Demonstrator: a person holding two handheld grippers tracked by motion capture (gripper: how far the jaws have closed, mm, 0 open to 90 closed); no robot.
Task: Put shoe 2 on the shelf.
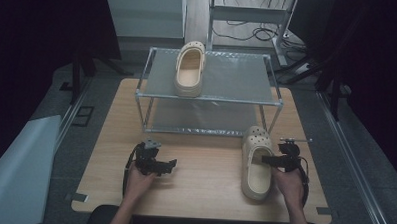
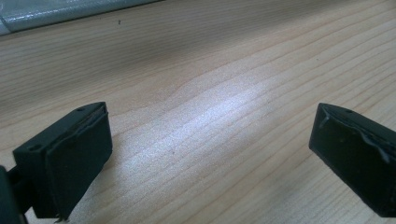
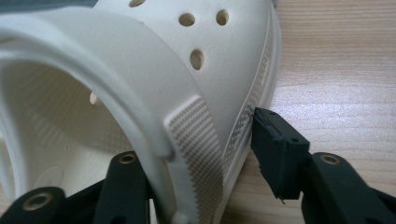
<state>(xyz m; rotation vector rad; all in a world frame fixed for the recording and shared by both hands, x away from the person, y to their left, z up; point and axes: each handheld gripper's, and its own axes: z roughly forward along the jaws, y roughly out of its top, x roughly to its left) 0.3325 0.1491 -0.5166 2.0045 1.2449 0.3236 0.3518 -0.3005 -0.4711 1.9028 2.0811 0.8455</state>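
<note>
Where its inner jaw hides (inside the clog (image 3: 140,70)) — right claw (image 3: 205,154) clamped there, left claw (image 2: 210,158) agape, empty.

- I count two cream clogs: one on the rack's top shelf (image 1: 190,67), one on the table (image 1: 256,164).
- One two-tier metal rack (image 1: 209,98).
- One wooden table (image 1: 204,182).
- Two grippers: left (image 1: 165,165), right (image 1: 272,160).

- Two-tier rack (image 1: 209,98) at frame centre, on far half of table (image 1: 203,192).
- One clog (image 1: 190,67) on rack's top shelf, left of middle.
- Second clog (image 1: 256,162) on table, lower right, before rack.
- Left gripper (image 1: 170,165) lower left; right gripper (image 1: 268,160) straddles second clog's side wall.
</note>
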